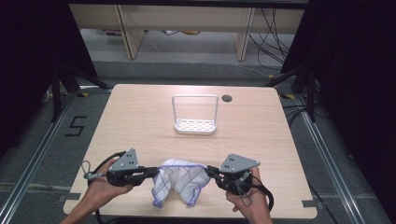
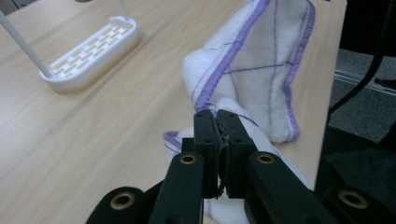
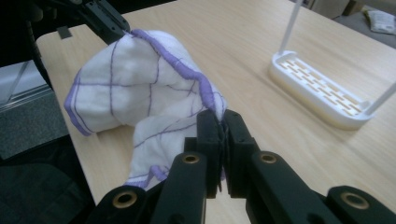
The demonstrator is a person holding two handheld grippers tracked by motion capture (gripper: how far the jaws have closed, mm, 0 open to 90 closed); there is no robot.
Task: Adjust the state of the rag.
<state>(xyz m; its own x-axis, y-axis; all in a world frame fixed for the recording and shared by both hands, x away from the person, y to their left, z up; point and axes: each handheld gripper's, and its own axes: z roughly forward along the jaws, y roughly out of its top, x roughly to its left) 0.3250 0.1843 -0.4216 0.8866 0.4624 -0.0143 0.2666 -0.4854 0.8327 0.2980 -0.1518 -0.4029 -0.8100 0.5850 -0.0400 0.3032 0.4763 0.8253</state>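
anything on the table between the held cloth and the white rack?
Nothing visible. The cloth hangs between the left tool and right tool, both shut on its purple-edged hem near the front edge. The white rack stands farther back near the table's middle, with only bare tabletop between them.

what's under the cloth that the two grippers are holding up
The purple-checked cloth hangs between the left gripper and right gripper. Below it is bare wooden table; the patch behind its drooping folds is hidden.
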